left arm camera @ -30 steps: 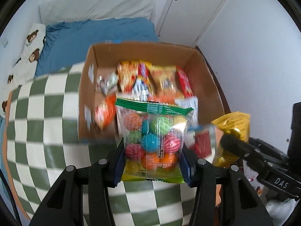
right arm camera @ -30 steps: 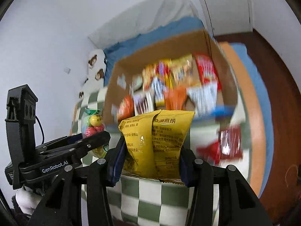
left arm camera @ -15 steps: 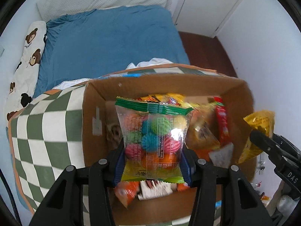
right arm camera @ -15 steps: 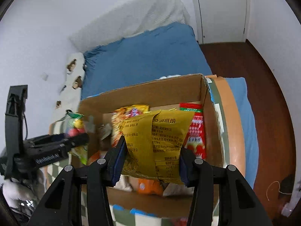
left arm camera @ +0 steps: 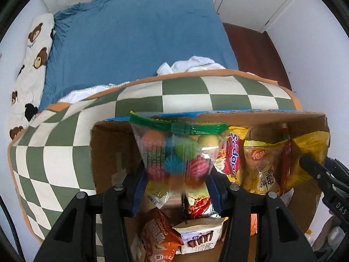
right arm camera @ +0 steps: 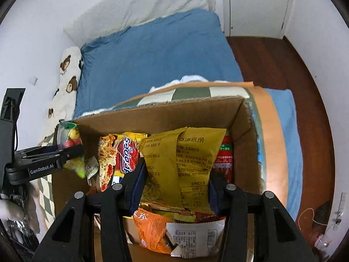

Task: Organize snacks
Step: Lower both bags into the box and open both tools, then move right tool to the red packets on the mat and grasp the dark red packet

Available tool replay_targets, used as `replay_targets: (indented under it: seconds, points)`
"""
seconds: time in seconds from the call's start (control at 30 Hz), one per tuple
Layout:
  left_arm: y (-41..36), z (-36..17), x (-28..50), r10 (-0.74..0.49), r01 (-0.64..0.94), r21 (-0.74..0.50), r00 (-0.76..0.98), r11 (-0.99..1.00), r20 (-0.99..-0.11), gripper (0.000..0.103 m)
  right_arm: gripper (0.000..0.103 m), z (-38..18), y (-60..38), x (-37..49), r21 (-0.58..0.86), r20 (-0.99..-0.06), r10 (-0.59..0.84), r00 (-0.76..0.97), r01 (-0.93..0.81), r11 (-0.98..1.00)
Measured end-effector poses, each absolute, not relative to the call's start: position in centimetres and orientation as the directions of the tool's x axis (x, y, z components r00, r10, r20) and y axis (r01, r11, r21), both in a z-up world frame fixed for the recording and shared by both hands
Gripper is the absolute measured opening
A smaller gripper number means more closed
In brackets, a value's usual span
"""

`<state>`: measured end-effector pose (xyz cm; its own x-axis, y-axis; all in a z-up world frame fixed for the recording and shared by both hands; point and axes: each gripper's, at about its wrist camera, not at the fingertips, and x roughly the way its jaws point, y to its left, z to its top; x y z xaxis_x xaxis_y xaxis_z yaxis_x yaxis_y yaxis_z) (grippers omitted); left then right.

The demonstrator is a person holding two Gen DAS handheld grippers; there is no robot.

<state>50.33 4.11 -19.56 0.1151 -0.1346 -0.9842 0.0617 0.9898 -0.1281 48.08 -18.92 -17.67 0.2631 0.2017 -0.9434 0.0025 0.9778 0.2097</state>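
The left claw [left arm camera: 177,191] is pointed down over the left part of an open cardboard box [left arm camera: 113,152], and a clear bag of coloured balls [left arm camera: 177,152] with a green sealed top is seen between its blue pads. The jaws have just been opening a little; the bag's lower part appears blurred, and it cannot be told whether the pads are pressing on it. In the right wrist view this bag [right arm camera: 69,135] is seen at the box's far left corner, beside the left claw's black finger.

The right claw [right arm camera: 176,190] is held over the right part of the box [right arm camera: 174,113], with a yellow snack packet [right arm camera: 189,159] printed in Chinese standing upright between its pads. Its jaws have likewise just been opening; the left pad lies against the packet's edge, while contact at the right pad cannot be made out.

Inside the box, a red and yellow Sedaap noodle pack [right arm camera: 125,157] is stood near the far wall, left of the yellow packet, and a red packet [right arm camera: 224,161] is placed against the right wall. Nearer the camera, an orange packet [right arm camera: 150,229] and a white packet [right arm camera: 194,238] are lain on the pile. The box is rested on a green and cream checkered cloth [left arm camera: 54,152], with a blue bed [left arm camera: 135,39] beyond it.
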Motion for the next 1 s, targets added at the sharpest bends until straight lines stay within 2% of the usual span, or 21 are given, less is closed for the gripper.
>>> replay_targets:
  seconds: [0.03, 0.07, 0.13, 0.2, 0.27, 0.5, 1.0]
  points:
    - [4.2, -19.6, 50.3, -0.139, 0.055, -0.134, 0.118, 0.99, -0.983, 0.055, 0.063, -17.9, -18.9, 48.3, 0.203, -0.948, 0.196, 0.252, 0.002, 0.979]
    - [4.3, -19.6, 50.2, -0.145, 0.05, -0.14, 0.124, 0.989, -0.982, 0.06, 0.077, -18.1, -18.8, 48.5, 0.187, -0.952, 0.181, 0.247, 0.002, 0.982]
    - [4.3, -19.3, 50.0, -0.138, 0.047, -0.133, 0.143, 0.99, -0.98, 0.085, 0.091, -17.9, -18.8, 48.2, 0.172, -0.955, 0.166, 0.246, 0.0, 0.985]
    - [4.1, -19.2, 49.8, -0.124, 0.048, -0.118, 0.157, 0.992, -0.98, 0.093, 0.092, -18.2, -18.7, 48.0, 0.164, -0.96, 0.158, 0.229, 0.006, 0.987]
    - [3.9, -18.9, 49.3, -0.121, 0.048, -0.115, 0.169, 0.992, -0.978, 0.093, 0.095, -18.3, -18.6, 47.8, 0.148, -0.965, 0.145, 0.22, 0.0, 0.989]
    - [3.0, -16.9, 46.0, -0.121, 0.065, -0.107, 0.257, 0.992, -0.959, 0.093, 0.095, -18.0, -18.4, 45.8, 0.126, -0.962, 0.121, 0.243, 0.005, 0.992]
    - [1.9, -10.6, 35.0, -0.084, 0.058, -0.063, 0.494, 0.996, -0.866, 0.093, 0.095, -11.9, -17.6, 35.0, 0.051, -0.886, 0.059, 0.459, -0.029, 0.998]
